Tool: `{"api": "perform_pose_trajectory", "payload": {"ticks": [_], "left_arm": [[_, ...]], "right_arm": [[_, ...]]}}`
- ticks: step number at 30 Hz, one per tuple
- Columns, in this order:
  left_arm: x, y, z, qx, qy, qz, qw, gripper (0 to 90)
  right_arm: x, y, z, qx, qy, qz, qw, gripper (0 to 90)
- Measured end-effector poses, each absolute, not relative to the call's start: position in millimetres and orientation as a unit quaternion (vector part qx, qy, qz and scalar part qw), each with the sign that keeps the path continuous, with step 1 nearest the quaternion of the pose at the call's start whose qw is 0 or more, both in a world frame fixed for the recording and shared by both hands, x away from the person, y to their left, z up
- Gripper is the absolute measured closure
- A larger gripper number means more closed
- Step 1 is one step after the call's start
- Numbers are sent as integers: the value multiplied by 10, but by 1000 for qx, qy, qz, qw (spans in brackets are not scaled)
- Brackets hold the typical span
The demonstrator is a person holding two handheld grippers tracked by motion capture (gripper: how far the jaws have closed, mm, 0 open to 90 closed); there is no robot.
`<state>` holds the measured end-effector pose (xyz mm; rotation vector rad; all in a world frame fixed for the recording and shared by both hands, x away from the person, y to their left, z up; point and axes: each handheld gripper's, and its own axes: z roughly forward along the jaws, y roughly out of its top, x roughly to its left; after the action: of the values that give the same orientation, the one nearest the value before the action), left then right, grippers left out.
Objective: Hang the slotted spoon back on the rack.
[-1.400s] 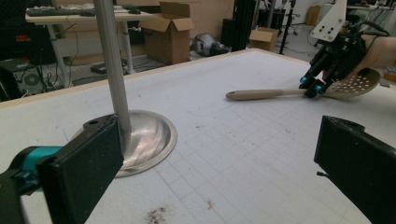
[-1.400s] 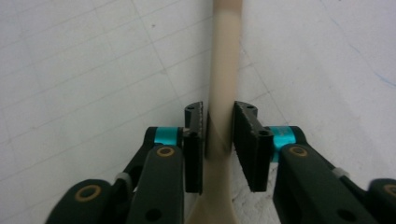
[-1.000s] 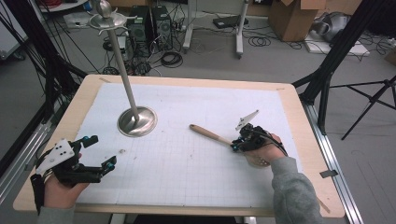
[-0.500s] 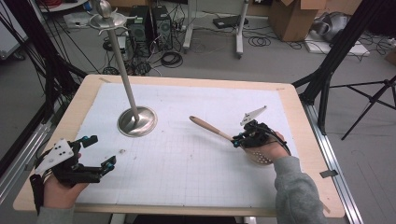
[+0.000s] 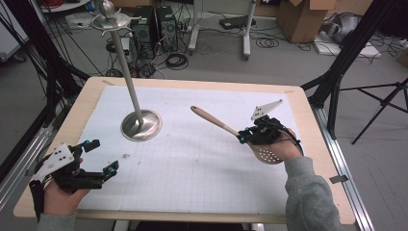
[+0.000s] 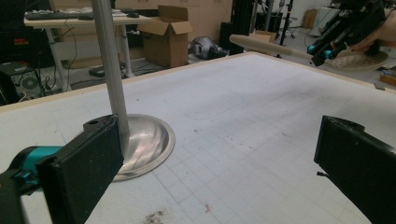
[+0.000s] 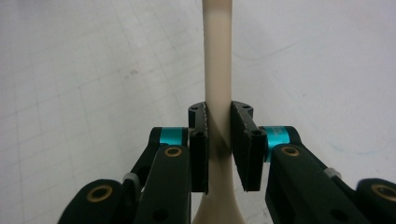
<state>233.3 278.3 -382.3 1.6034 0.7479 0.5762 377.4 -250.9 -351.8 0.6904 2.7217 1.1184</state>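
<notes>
Spanning most of the high view, the wooden-edged table [image 5: 294, 96] carries a white gridded mat [image 5: 192, 173] that covers nearly all of its top.

Item: metal stand [image 5: 131, 86], a tall thin pole rising from a round dished base [image 6: 149, 144] on the left-centre of the mat, with a small saucer-like cup and knob at its top. Whether anything lies in that cup cannot be told. The dished base holds nothing visible.

Item: slotted spoon [image 5: 226, 129], pale wood-coloured, with a long handle and a perforated bowl [image 5: 267, 155]. It is lifted off the mat on the right side, handle pointing toward the stand and well apart from it; the bowl sits by the person's right hand and holds nothing.

Item: right gripper [image 7: 219, 140], jaws pinched on the spoon's handle just above the bowl, one pad on each side.

Item: left gripper [image 5: 102, 156], at the near left corner, low over the mat, jaws spread wide with bare mat between them, touching nothing.

Item: small dark specks [image 6: 154, 215] on the mat near the left gripper.
</notes>
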Motion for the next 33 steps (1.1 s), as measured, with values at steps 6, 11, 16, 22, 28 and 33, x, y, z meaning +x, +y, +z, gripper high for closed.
{"api": "perform_pose_trajectory", "payload": {"ticks": [6,11,16,22,28,33], "left_arm": [[2350,2768,-3830,693,321,246,597,17],[2359,2762,-3836,693,321,245,597,18],[2347,2764,-3828,693,319,245,598,18],[2311,2780,-3842,689,323,239,603,18],[2267,2791,-3839,690,324,243,600,18],[2227,2815,-3837,690,325,245,599,18]], "right_arm": [[3752,-2473,-3366,225,894,384,59,785],[3702,-2431,-3194,213,888,403,64,784],[3698,-2403,-3062,209,883,414,71,785],[3703,-2348,-2957,195,884,419,78,785],[3724,-2278,-2819,192,875,436,83,785],[3740,-2179,-2682,183,872,445,90,784]]}}
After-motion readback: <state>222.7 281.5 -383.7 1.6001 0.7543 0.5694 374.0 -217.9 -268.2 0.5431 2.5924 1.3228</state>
